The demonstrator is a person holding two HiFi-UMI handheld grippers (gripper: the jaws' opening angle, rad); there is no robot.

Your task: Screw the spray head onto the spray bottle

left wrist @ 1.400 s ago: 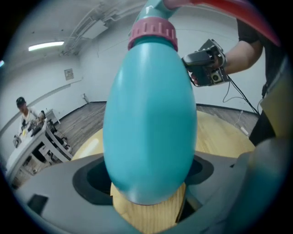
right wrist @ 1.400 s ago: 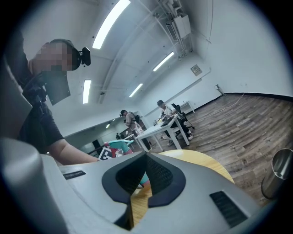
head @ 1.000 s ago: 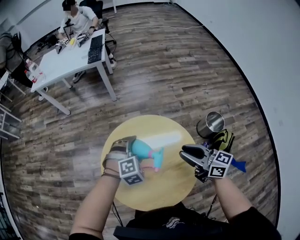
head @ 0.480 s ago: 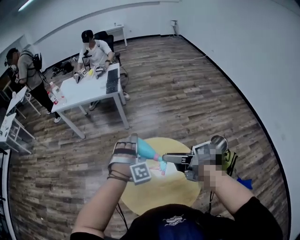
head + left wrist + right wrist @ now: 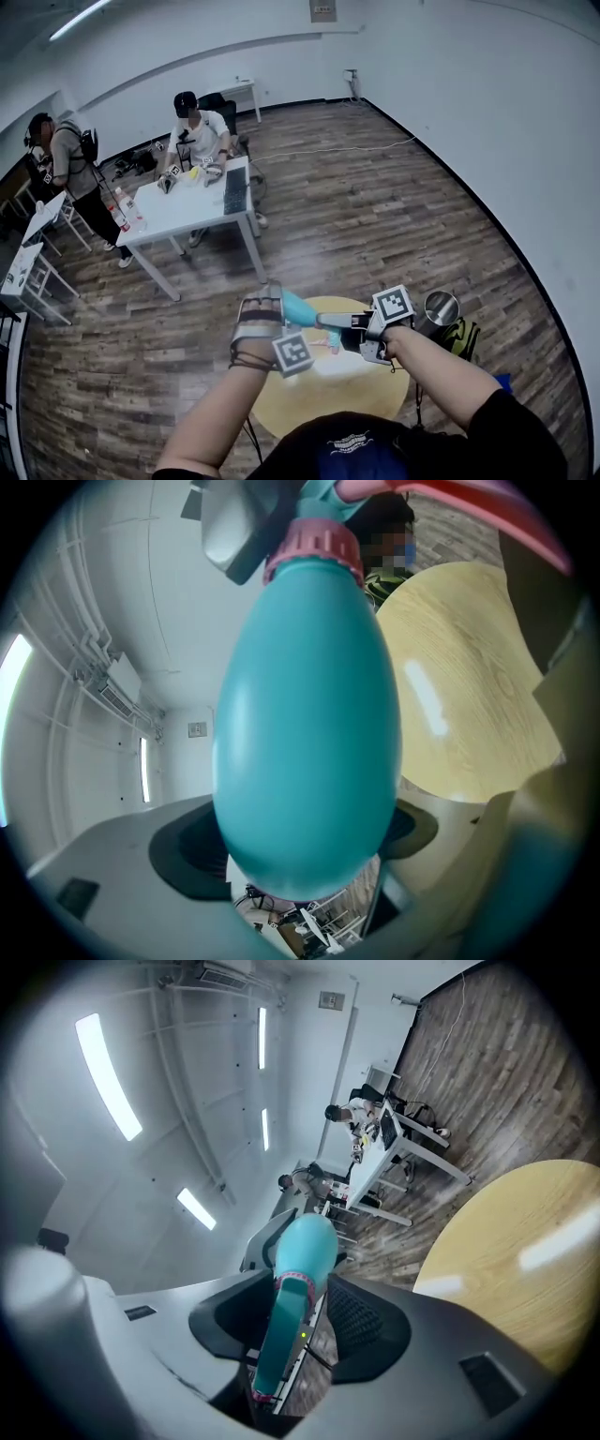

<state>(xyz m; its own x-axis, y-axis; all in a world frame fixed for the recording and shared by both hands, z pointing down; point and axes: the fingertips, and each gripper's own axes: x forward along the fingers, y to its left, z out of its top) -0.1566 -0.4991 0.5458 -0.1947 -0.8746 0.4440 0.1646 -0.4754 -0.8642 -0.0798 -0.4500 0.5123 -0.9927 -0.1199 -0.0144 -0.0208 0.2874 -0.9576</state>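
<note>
The room has a dark wood-plank floor (image 5: 394, 187) and plain white walls. Across it, one person (image 5: 197, 127) sits at a long white tabletop (image 5: 183, 214) that carries a black keyboard (image 5: 233, 190), and another person (image 5: 64, 159) stands just beside it. Right below me is a round, pale wooden tabletop (image 5: 370, 394), with a shiny metal cup (image 5: 441, 307) at its right edge. The only markings I can make out are the black-and-white square patterns on my two marker cubes (image 5: 293, 352); the print on my dark shirt is too small to read. My left claw (image 5: 278, 309) is clamped on the fat belly of the teal spray bottle (image 5: 305, 733), holding it in the air over the round tabletop, nearly level, neck toward my other hand. A pink collar (image 5: 314, 550) rings that neck, and the teal spray head (image 5: 281, 1335) sits on it. My right claw (image 5: 302, 1330) faces the bottle end-on, its jaws about halfway apart and just now closing, with the spray head running between them. A thin sliver of background shows between the head and one pad (image 5: 366, 1321), so that claw is around the head, not clenched on it.
</note>
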